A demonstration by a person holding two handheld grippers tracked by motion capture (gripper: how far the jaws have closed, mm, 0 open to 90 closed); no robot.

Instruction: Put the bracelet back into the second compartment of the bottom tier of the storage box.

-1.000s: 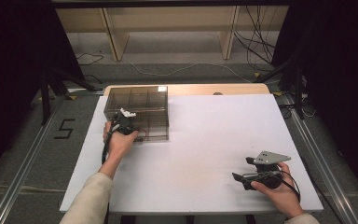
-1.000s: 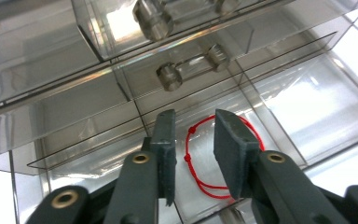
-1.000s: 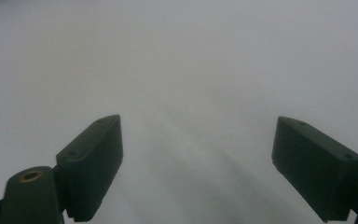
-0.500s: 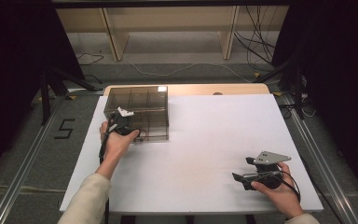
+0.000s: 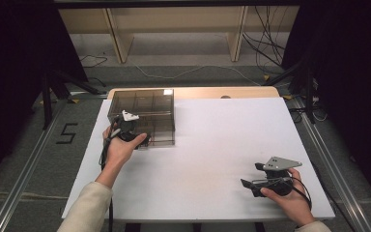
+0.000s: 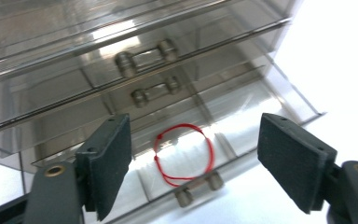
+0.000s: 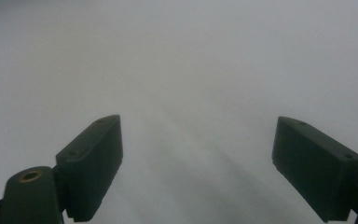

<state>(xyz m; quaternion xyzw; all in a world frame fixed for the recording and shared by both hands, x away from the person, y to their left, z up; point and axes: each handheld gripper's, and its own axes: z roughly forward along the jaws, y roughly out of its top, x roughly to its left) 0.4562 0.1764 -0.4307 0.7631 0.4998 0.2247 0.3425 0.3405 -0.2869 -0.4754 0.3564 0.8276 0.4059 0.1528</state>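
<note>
A smoky clear drawer unit (image 5: 145,104) stands at the table's back left. In the left gripper view its bottom drawer (image 6: 242,126) is pulled out. A red string loop (image 6: 184,156) lies on that drawer's floor, behind the handle (image 6: 198,189). My left gripper (image 6: 193,126) is just in front of the unit (image 5: 142,139). Its jaws have just been opening and now stand wide apart, with nothing pressed between the pads. My right gripper (image 5: 252,175) rests at the front right of the white table. It is open (image 7: 198,123) over bare surface.
The two upper drawers (image 6: 144,53) are closed, each with a bar handle. The white tabletop (image 5: 222,140) stretches between the two hands. Cables and shelf legs lie on the floor beyond the table's far edge.
My left hand has drawn back a little from the drawer unit toward the table's front. The right hand has stayed where it was.
</note>
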